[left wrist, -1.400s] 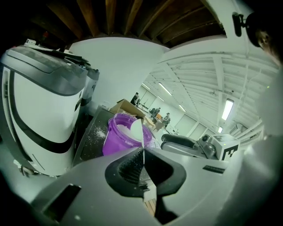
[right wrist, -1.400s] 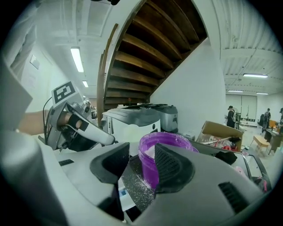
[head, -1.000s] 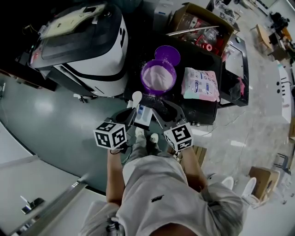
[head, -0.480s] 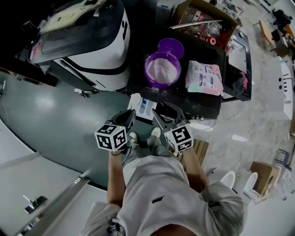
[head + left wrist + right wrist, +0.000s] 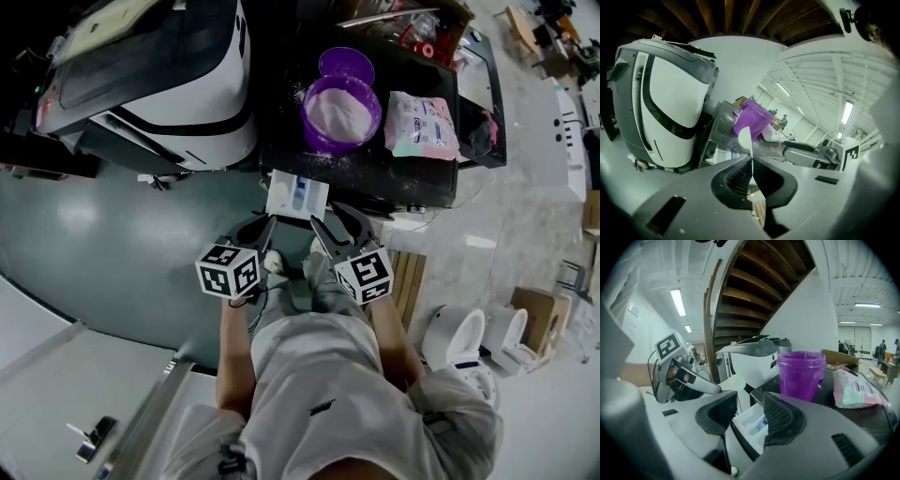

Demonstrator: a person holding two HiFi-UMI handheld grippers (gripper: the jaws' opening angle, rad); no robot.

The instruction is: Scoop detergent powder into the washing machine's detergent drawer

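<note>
A purple tub [image 5: 341, 112] of white detergent powder stands on a black top, its lid [image 5: 345, 64] lying behind it. The white detergent drawer [image 5: 298, 195] with a blue insert juts out below the tub's front edge. My left gripper [image 5: 259, 231] is shut on the thin handle of a white scoop [image 5: 744, 138], whose bowl points up toward the tub [image 5: 752, 123]. Held level with it, my right gripper [image 5: 334, 221] is open with nothing between its fingers. Both hang short of the drawer [image 5: 752, 420], which shows between the right jaws.
A white and grey washing machine [image 5: 159, 84] stands left of the black top. A pink and white bag [image 5: 424, 124] lies right of the tub. Spilled powder dusts the top. White toilets [image 5: 469, 342] and a cardboard box [image 5: 539, 314] stand at the right on the floor.
Both grippers have drawn back from the drawer toward the person. The scoop, over the drawer's near end a second ago, now sits short of it. The tub looks farther away.
</note>
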